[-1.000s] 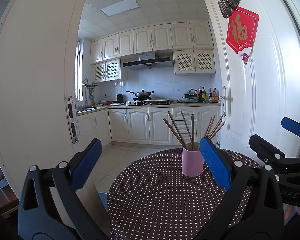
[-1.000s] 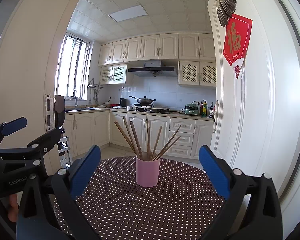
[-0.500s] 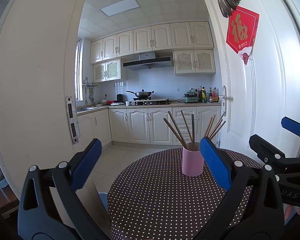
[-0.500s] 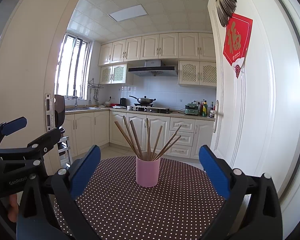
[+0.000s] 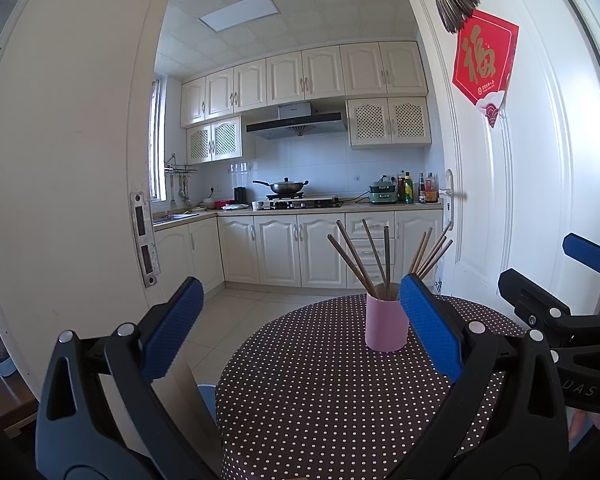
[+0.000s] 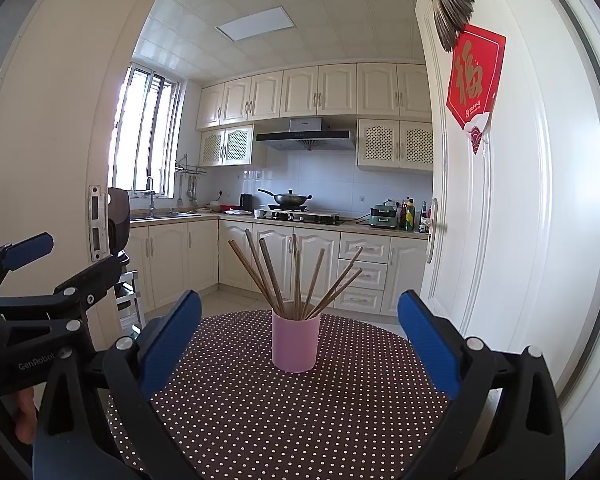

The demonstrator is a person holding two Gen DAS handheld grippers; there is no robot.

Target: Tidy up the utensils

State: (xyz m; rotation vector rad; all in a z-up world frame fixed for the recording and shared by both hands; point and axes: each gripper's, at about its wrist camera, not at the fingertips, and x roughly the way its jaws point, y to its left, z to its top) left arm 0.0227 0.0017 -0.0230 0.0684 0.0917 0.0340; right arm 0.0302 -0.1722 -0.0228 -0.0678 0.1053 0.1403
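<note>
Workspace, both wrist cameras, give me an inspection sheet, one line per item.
Surface: round table under a brown polka-dot cloth.
Job's things: pink cup upright on the table, chopsticks fanned out inside it.
Clutter: nothing seen on the table besides the cup.
Grippers: left gripper and right gripper both open, holding nothing, short of the cup.
Cables: nothing seen.
Surroundings: open white door to the right with a red decoration; kitchen beyond with a wok on the stove.
</note>
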